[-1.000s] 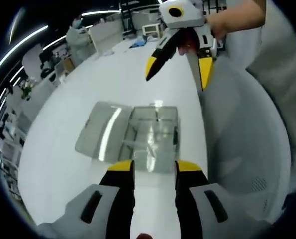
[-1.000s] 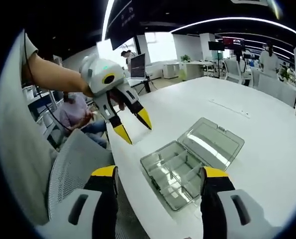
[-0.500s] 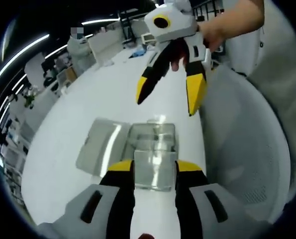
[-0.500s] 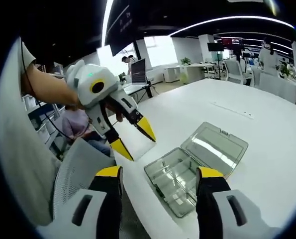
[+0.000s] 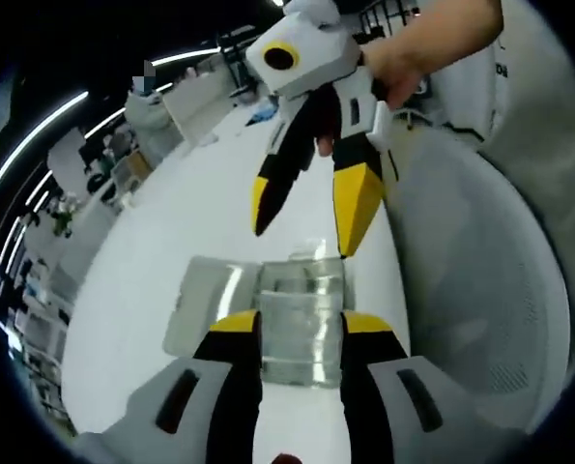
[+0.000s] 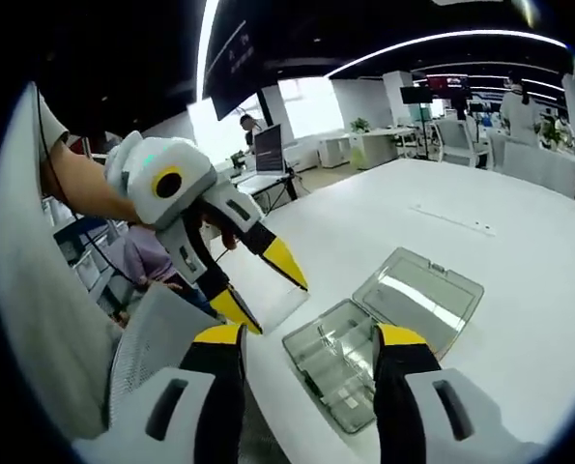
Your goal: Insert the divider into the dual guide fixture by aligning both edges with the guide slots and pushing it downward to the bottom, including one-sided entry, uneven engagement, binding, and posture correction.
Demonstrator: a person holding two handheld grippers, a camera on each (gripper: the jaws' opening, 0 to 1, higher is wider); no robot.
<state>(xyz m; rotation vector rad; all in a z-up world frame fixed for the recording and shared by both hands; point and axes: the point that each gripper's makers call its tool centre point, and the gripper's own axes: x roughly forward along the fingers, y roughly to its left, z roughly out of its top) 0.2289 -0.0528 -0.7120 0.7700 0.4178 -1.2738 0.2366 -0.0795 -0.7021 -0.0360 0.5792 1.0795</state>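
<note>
- Nearest the lens in the left gripper view, my left gripper point(image 5: 298, 333) stood with its jaws spread and nothing pinched, framing the near end of the clear compartment box point(image 5: 301, 314) on the white table point(image 5: 200, 203).
- Over the last second both my hands had drawn closer to that box: it had slid from ahead of the left jaws to between their yellow tips, and my right gripper point(image 5: 311, 213) had come from well above down to just over its far edge.
- In the right gripper view, my right gripper point(image 6: 306, 343) was likewise spread and empty, with the left gripper point(image 6: 263, 290) hanging close above the box's point(image 6: 340, 358) near corner.
- I judged this was only the approach; neither tool held a divider, and I could not pick a loose divider out among the clear partitions, so the insertion had not begun.
- Beside the tray its hinged lid point(image 6: 417, 295) lay open flat on the table, away from the compartments.
- At the table's edge a grey mesh chair point(image 5: 480, 290) crowded my arms, and the two grippers were near enough to foul each other.
- Farther off were desks, a monitor point(image 6: 268, 126) and seated people.
</note>
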